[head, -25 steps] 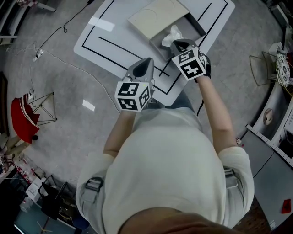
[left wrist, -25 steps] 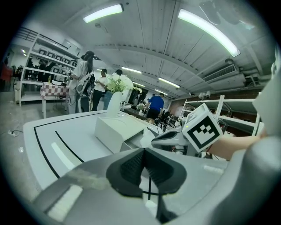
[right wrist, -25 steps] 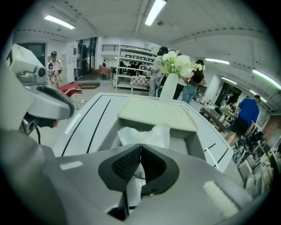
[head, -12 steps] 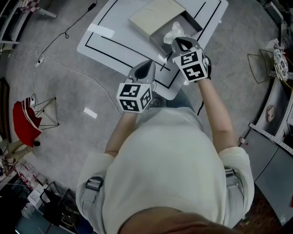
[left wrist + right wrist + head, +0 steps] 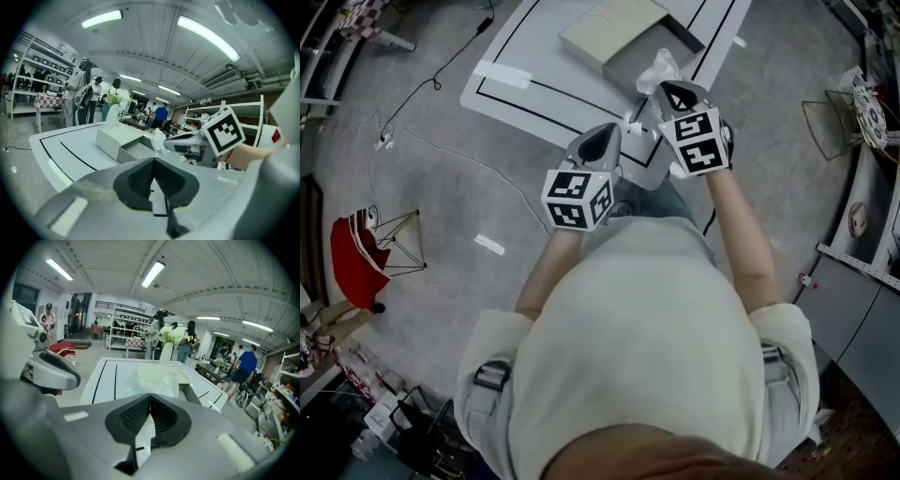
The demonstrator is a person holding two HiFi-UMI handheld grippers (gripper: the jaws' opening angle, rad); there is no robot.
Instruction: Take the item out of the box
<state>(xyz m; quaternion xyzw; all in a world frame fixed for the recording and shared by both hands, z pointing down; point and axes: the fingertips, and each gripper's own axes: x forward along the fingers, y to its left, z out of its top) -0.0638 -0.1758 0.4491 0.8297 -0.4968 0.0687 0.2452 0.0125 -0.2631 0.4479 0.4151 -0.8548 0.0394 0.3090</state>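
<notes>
An open grey box [image 5: 630, 67] lies on the white table [image 5: 539, 80], its flat beige lid [image 5: 609, 28] beside it. A crumpled white plastic-wrapped item [image 5: 660, 66] sticks up out of the box. My right gripper [image 5: 667, 88] is shut on the near edge of that wrap [image 5: 154, 373], and its jaws meet in the right gripper view [image 5: 150, 397]. My left gripper [image 5: 602, 136] hovers shut and empty over the table's near edge, left of the right one. From the left gripper view, its jaws [image 5: 153, 163] are together and the box [image 5: 136, 151] lies ahead.
Black lines run across the table top [image 5: 70, 152]. A white vase with flowers [image 5: 168, 345] stands past the table. People stand among shelves in the background. A cable [image 5: 441, 141] trails over the grey floor, and a red item on a wire stand [image 5: 352, 258] sits at the left.
The head view has drifted, so the table sits higher in the picture. Both grippers keep their places relative to the box. The right one stays shut on the wrap.
</notes>
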